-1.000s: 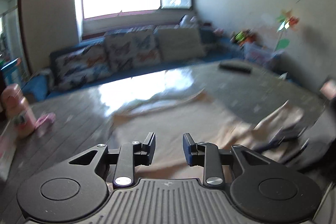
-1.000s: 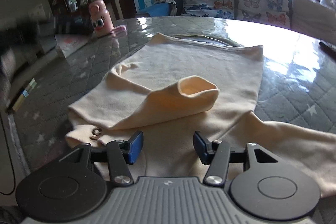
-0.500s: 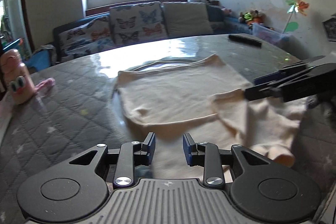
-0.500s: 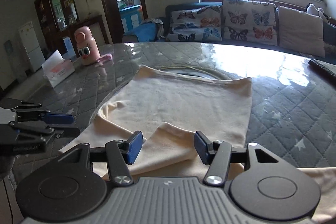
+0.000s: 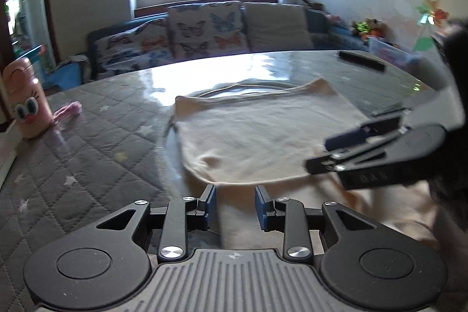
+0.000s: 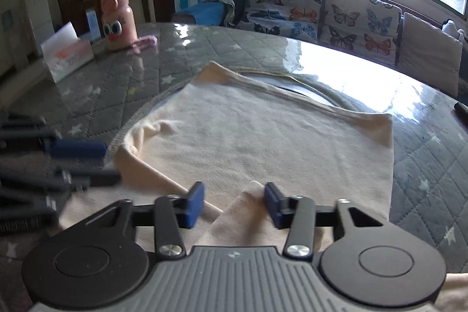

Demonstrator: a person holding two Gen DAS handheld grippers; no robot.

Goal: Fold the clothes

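I have both grippers low over the cream garment [image 6: 263, 136], which lies spread on the quilted desk [image 6: 117, 84] ahead of me, its long axis running away from the fingers toward the sofa. My right gripper [image 6: 234, 202] stands with its jaws apart and nothing clamped; a folded sleeve end [image 6: 248, 212] lies directly beneath and between its fingertips, so this hand is the nearer one to a grab. My left gripper [image 5: 235, 206] is likewise spread and empty, hovering at the garment's near edge, with the bulk of the cloth just ahead and to its right. From the left view, the right gripper [image 5: 351, 148] crosses in from the right side. I judge the next move to be closing on the sleeve below the right fingers and carrying it forward over the body.
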